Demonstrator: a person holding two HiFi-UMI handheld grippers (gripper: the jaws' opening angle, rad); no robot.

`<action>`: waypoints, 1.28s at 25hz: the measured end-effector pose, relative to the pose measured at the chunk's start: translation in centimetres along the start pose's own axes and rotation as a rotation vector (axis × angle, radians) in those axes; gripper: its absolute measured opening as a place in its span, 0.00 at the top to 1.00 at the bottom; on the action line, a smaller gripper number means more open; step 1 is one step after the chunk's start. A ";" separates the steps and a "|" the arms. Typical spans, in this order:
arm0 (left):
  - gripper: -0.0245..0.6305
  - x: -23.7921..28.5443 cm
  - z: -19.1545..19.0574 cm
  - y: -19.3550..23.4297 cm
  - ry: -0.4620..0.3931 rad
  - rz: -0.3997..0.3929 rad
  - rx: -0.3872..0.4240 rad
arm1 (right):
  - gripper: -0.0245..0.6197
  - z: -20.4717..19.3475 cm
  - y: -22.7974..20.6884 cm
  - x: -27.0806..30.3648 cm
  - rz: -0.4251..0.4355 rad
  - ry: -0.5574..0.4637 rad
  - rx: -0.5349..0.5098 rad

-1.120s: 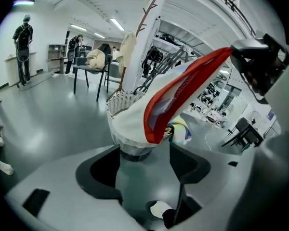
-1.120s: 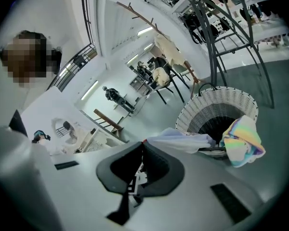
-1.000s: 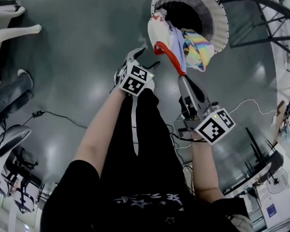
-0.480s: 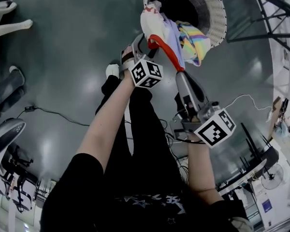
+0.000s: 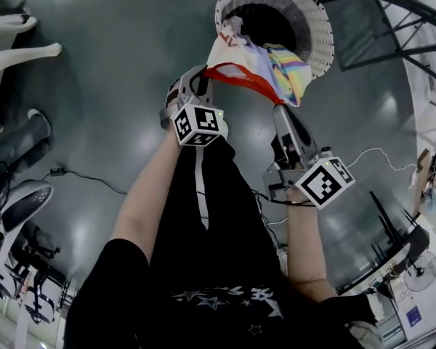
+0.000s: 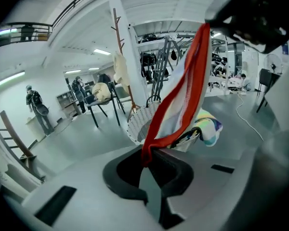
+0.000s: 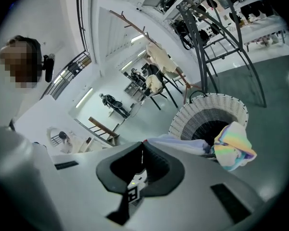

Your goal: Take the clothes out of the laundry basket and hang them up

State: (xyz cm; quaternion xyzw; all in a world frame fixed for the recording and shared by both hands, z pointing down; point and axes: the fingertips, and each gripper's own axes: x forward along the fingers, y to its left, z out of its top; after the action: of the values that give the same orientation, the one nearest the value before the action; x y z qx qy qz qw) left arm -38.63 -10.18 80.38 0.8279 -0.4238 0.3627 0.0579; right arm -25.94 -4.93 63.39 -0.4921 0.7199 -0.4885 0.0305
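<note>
Since half a second ago the left gripper (image 5: 198, 78) has drawn back from the laundry basket (image 5: 321, 29) toward the person, and its jaws have just been closing; they now pinch the red band (image 5: 236, 73) that edges the garment (image 5: 241, 49). From the left gripper view the band (image 6: 183, 95) runs up out of the closed tips (image 6: 145, 159) in a long loop. The right gripper (image 5: 280, 109) is clamped too, its tips (image 7: 142, 146) meeting on pale cloth of the same garment, so the red edge stretches between the two tools. The garment's white body lies over the basket's near rim, with a rainbow-striped part (image 5: 291, 75) hanging beside it; whether the cloth clears the rim cannot be told. Left of the basket the grey floor (image 5: 123, 49) lies open. On the basket's right, dark rack bars (image 5: 392, 6) stand close, and a black cable (image 5: 94, 177) and a white cable (image 5: 378, 153) trail on the floor near the person's legs.
</note>
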 end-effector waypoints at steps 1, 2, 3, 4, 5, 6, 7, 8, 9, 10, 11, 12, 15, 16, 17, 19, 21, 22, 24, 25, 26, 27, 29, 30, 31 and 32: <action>0.92 -0.8 0.8 0.7 -0.013 0.002 0.006 | 0.94 0.3 -0.1 -0.3 -0.014 -0.005 0.001; 0.92 -1.6 1.6 1.3 -0.028 0.001 0.018 | 0.94 0.7 -0.4 -0.6 -0.031 -0.013 0.006; 0.92 -2.2 2.5 1.9 -0.046 -0.003 0.033 | 0.94 1.0 -0.7 -1.1 -0.053 -0.021 0.014; 0.92 -2.9 3.5 2.5 -0.066 -0.009 0.046 | 0.94 1.4 -0.9 -1.5 -0.073 -0.029 0.021; 0.92 -3.7 4.6 3.0 -0.088 -0.019 0.055 | 0.94 1.8 -0.9 -2.0 -0.083 -0.038 0.025; 0.92 -4.5 5.7 3.4 -0.110 -0.030 0.057 | 0.94 2.2 -0.7 -2.4 -0.084 -0.045 0.022; 0.92 -5.4 6.9 3.7 -0.128 -0.043 0.056 | 0.94 2.5 -0.5 -3.0 -0.089 -0.050 0.018; 0.92 -6.3 8.0 4.0 -0.144 -0.055 0.056 | 0.94 2.8 -0.5 -3.8 -0.107 -0.051 0.018; 0.92 -7.2 9.2 4.3 -0.158 -0.067 0.058 | 0.94 2.9 -0.6 -4.6 -0.127 -0.052 0.021; 0.92 -8.2 10.5 4.6 -0.174 -0.078 0.065 | 0.94 3.2 -0.5 -5.4 -0.136 -0.057 0.028; 0.92 -9.2 12.0 4.9 -0.193 -0.090 0.076 | 0.94 3.4 -0.3 -6.2 -0.141 -0.066 0.038; 0.92 -10.2 13.5 5.1 -0.214 -0.104 0.091 | 0.94 3.6 0.0 -7.0 -0.149 -0.079 0.051; 0.92 -13.7 18.3 5.7 -0.282 -0.144 0.139 | 0.94 4.2 1.3 -10.0 -0.160 -0.128 0.085; 0.92 -14.8 19.8 5.7 -0.297 -0.157 0.150 | 0.94 4.3 1.7 -11.0 -0.172 -0.135 0.091; 0.92 -15.9 21.2 5.7 -0.309 -0.172 0.162 | 0.94 4.5 2.1 -12.0 -0.181 -0.142 0.095; 0.92 -17.5 24.3 5.7 -0.339 -0.207 0.202 | 0.94 5.2 3.2 -13.4 -0.190 -0.175 0.090; 0.92 -19.1 27.4 5.7 -0.380 -0.248 0.245 | 0.94 5.9 4.4 -14.7 -0.198 -0.225 0.087; 0.92 -19.9 28.8 5.7 -0.401 -0.268 0.263 | 0.94 6.2 4.9 -15.3 -0.203 -0.249 0.083; 0.92 -21.5 31.4 5.6 -0.436 -0.301 0.301 | 0.94 6.9 5.8 -16.5 -0.220 -0.287 0.069; 0.92 -22.2 32.5 5.5 -0.449 -0.316 0.320 | 0.94 7.1 6.2 -17.0 -0.234 -0.298 0.061; 0.92 -23.0 33.5 5.3 -0.461 -0.331 0.338 | 0.94 7.1 6.5 -17.5 -0.251 -0.305 0.051; 0.92 -23.7 34.4 5.2 -0.473 -0.345 0.351 | 0.94 7.1 6.8 -17.9 -0.268 -0.307 0.039; 0.92 -24.9 36.1 4.8 -0.498 -0.370 0.360 | 0.93 7.1 7.5 -18.6 -0.297 -0.308 0.001; 0.92 -25.4 36.8 4.6 -0.510 -0.381 0.362 | 0.93 7.1 7.8 -18.9 -0.308 -0.308 -0.021; 0.92 -25.9 37.5 4.4 -0.521 -0.389 0.367 | 0.93 7.2 8.2 -19.2 -0.318 -0.308 -0.043; 0.92 -26.2 38.1 4.1 -0.528 -0.397 0.373 | 0.93 7.1 8.4 -19.5 -0.331 -0.307 -0.066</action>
State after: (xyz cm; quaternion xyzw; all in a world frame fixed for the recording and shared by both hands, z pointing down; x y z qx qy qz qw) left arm -30.57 -10.86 34.68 0.9553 -0.1819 0.1896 -0.1358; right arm -17.86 5.02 45.00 -0.6725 0.6320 -0.3827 0.0431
